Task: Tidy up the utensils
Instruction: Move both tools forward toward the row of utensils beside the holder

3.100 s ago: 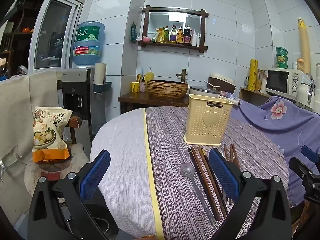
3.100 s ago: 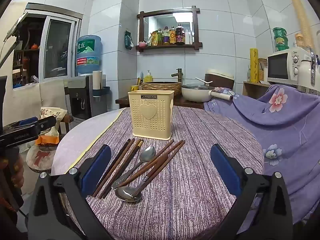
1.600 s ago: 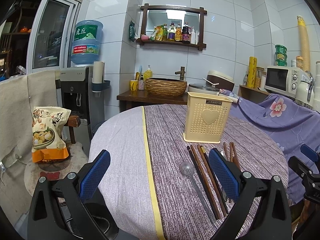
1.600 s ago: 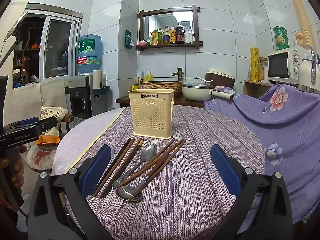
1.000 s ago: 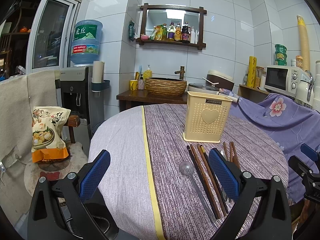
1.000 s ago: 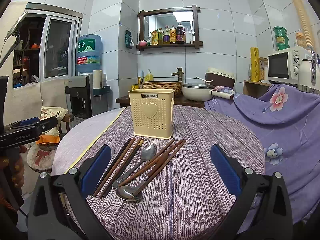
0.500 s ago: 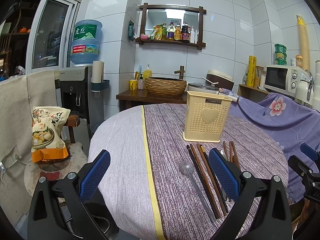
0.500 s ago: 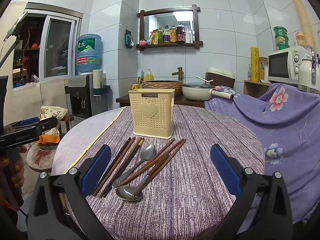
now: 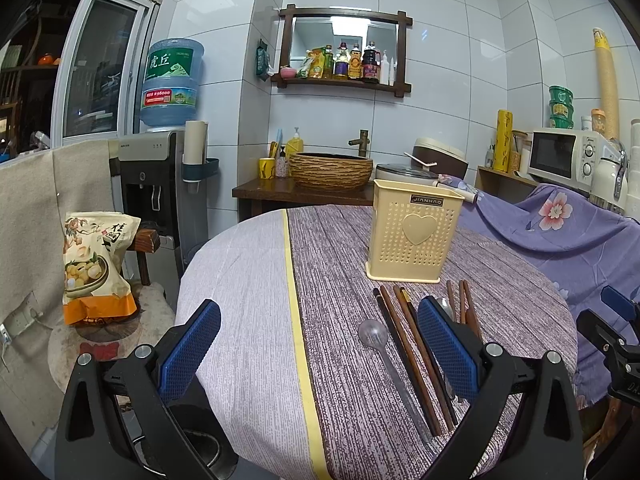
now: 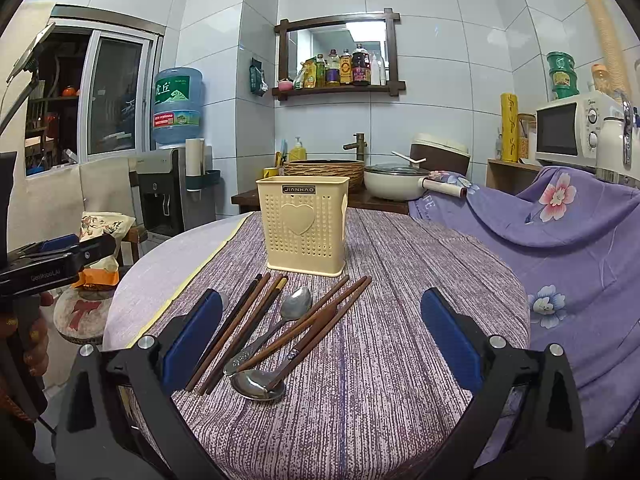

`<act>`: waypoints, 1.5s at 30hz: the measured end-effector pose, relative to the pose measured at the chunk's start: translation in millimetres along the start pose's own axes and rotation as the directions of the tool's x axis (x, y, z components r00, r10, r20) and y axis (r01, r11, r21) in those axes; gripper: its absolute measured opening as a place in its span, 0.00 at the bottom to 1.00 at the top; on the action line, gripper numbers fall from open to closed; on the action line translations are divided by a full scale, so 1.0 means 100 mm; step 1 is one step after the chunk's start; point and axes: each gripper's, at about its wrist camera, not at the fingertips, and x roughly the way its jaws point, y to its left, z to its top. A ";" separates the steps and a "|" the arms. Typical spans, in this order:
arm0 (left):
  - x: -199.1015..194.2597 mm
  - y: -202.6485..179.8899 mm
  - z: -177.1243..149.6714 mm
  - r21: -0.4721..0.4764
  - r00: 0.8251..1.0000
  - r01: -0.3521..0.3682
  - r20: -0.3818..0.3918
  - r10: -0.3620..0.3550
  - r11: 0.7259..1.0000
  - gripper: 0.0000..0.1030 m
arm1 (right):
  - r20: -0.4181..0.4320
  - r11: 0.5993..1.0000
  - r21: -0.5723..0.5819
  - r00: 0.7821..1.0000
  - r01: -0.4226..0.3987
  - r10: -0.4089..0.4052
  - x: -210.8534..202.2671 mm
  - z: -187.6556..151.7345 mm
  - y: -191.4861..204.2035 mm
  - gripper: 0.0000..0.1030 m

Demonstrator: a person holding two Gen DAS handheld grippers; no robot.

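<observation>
A round table (image 10: pixel 400 380) under a purple striped cloth carries everything. On it a cream perforated utensil holder (image 10: pixel 303 227), marked with a heart, stands upright toward the far side. Just in front of the utensil holder, the loose pieces lie flat on the cloth: dark wooden chopsticks (image 10: pixel 236 330) fan toward the near edge, a metal spoon (image 10: pixel 276 326) rests among them bowl toward the utensil holder, and a second spoon (image 10: pixel 259 385) lies nearest, bowl toward the camera. A clear plastic spoon (image 9: pixel 384 354) lies left of the chopsticks. The right gripper (image 10: pixel 318 336) hovers before the utensil holder, jaws spread wide and empty. The left gripper (image 9: pixel 318 350) sits further left, jaws likewise released, holding nothing.
</observation>
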 end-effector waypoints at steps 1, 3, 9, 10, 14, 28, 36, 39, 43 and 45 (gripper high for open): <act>0.00 0.00 0.00 0.000 1.000 0.000 0.000 0.000 1.000 0.94 | 0.000 1.000 0.000 1.000 0.000 0.000 0.00 0.00 0.00 0.95; 0.00 0.00 0.00 0.001 1.000 -0.001 -0.001 0.001 1.000 0.94 | 0.000 1.000 0.001 1.000 0.000 0.000 0.00 0.00 -0.01 0.95; 0.02 0.00 -0.02 0.004 1.000 -0.007 -0.010 0.007 1.000 0.94 | -0.008 1.000 -0.002 1.000 0.009 -0.009 0.06 -0.05 -0.02 0.95; 0.03 0.00 -0.03 0.005 1.000 -0.007 -0.014 0.007 1.000 0.94 | -0.014 1.000 -0.003 1.000 0.014 -0.014 0.07 -0.06 -0.02 0.95; 0.19 -0.01 -0.07 0.045 0.997 -0.030 -0.064 0.033 0.999 0.94 | -0.062 0.999 -0.031 0.997 0.043 -0.045 0.24 -0.15 -0.07 0.95; 0.88 0.02 -0.16 0.043 0.962 0.062 -0.268 -0.049 0.997 0.94 | -0.308 0.995 0.054 0.949 0.083 -0.063 0.98 -0.21 -0.33 0.95; 1.18 -0.08 -0.22 0.071 0.938 0.099 -0.339 -0.069 0.993 0.91 | -0.409 0.995 0.090 0.913 0.051 -0.010 1.37 -0.13 -0.31 0.82; 1.27 -0.08 -0.21 0.064 0.931 0.107 -0.358 -0.077 0.992 0.89 | -0.409 0.998 0.058 0.913 0.029 -0.003 1.46 -0.05 -0.18 0.76; 1.33 -0.13 -0.22 0.065 0.920 0.120 -0.381 -0.087 0.991 0.85 | -0.413 0.999 0.025 0.911 0.031 -0.018 1.60 0.00 -0.07 0.74; 1.35 -0.16 -0.23 0.080 0.919 0.123 -0.387 -0.083 0.989 0.85 | -0.434 0.998 0.020 0.900 0.052 -0.038 1.68 -0.02 -0.10 0.70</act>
